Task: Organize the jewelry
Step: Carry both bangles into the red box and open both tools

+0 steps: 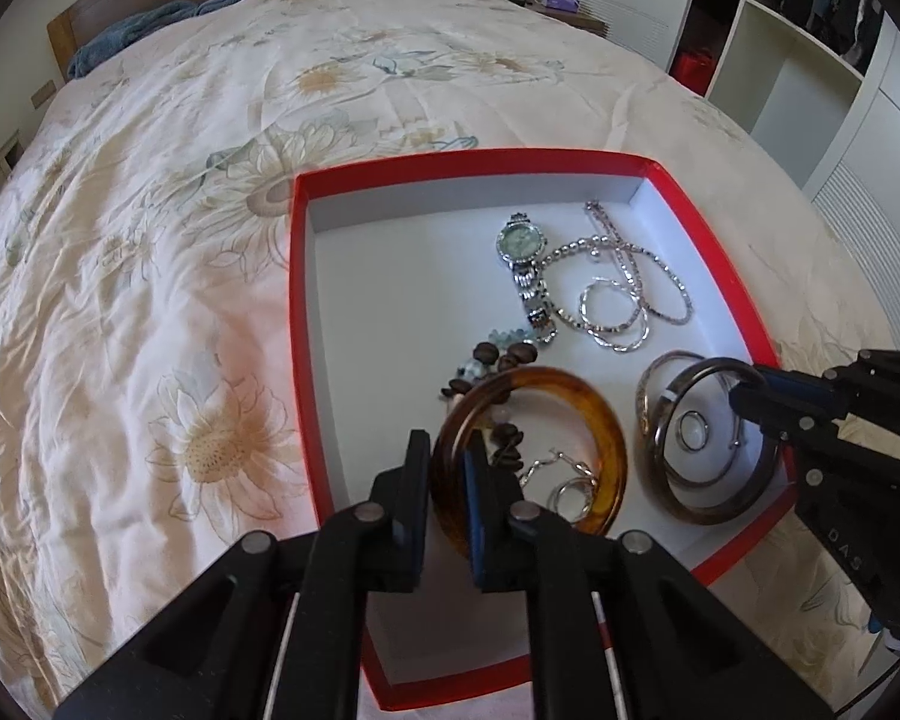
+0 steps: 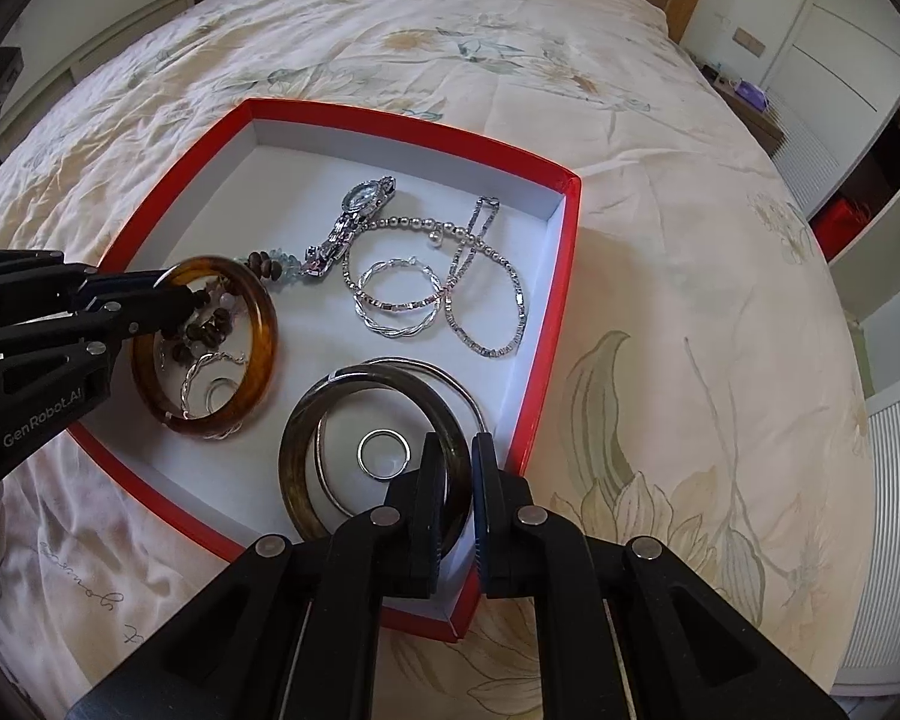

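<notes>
Bedroom conditions: a bed [image 1: 210, 210] with a floral quilt [image 2: 660, 312] filled most of both views, with white shelving [image 1: 810, 90] at the room's edge. On the quilt sat a shallow red box [image 2: 561, 276] with a white floor, taken as the reference point for all positions below.

Left gripper [image 1: 445, 480] reached into the box at its near left part, jaws clamped across the rim of an amber bangle [image 1: 576, 402]. That bangle stood tilted over a dark beaded bracelet [image 1: 504, 360] and some small silver pieces [image 1: 570, 480].

Right gripper [image 2: 457, 468] reached in at the near right corner, jaws closed tight on the rim of a dark bangle [image 2: 297, 480]. Within that bangle lay a thin silver bangle [image 2: 438, 369] and, at its middle, a silver ring [image 2: 383, 454] flat on the box floor.

Toward the far side of the box lay a silver watch [image 2: 360, 201], face up. Beside it, nearer the right wall, a beaded silver necklace [image 2: 402, 222], a link chain [image 2: 510, 300] and a twisted silver hoop [image 2: 396, 294] overlapped one another.
</notes>
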{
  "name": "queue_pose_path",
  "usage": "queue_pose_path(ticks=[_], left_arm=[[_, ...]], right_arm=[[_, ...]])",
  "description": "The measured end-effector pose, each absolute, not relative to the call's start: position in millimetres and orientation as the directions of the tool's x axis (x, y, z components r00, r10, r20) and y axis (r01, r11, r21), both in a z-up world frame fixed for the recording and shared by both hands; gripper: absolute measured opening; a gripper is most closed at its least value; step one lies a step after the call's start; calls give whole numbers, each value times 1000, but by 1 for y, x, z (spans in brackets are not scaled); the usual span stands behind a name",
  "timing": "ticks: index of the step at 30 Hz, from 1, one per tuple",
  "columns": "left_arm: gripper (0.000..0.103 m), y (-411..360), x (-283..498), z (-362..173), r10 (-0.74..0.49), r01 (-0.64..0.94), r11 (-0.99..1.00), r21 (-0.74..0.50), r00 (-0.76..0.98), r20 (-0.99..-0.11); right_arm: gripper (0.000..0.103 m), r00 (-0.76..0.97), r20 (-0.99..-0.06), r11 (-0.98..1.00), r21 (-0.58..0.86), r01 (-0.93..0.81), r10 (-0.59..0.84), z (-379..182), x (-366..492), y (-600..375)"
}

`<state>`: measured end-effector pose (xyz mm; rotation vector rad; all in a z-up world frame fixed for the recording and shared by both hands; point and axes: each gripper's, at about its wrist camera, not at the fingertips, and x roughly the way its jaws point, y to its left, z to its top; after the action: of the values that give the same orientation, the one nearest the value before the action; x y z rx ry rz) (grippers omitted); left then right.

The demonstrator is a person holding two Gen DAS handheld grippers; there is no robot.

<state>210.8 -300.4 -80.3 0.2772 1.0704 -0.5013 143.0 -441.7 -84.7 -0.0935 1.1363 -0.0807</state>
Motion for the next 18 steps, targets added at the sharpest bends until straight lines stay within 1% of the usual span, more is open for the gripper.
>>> queue_pose_path(ticks=[7, 9, 12, 14, 15, 18], left_arm=[[12, -291, 206, -70, -302, 512, 855, -78, 370, -879], [12, -288, 202, -60, -314, 515, 853, -82, 381, -870], [12, -281, 194, -42, -333, 511, 855, -92, 403, -852], [13, -273, 185, -29, -345, 503, 859, -101, 421, -839], [13, -270, 182, -24, -349, 498, 861, -107, 424, -836], [15, -254, 169, -12, -359, 475, 871, -129, 434, -826]], right_arm=[[14, 422, -900, 994, -97, 41, -105, -76, 139, -444], [15, 429, -896, 994, -99, 46, -109, -70, 135, -443], [22, 452, -884, 993, -96, 67, -116, -54, 125, -440], [23, 466, -877, 993, -93, 75, -117, -44, 118, -436], [24, 473, -873, 993, -91, 79, -118, -39, 114, -433], [35, 501, -859, 993, -78, 87, -111, -21, 100, -418]])
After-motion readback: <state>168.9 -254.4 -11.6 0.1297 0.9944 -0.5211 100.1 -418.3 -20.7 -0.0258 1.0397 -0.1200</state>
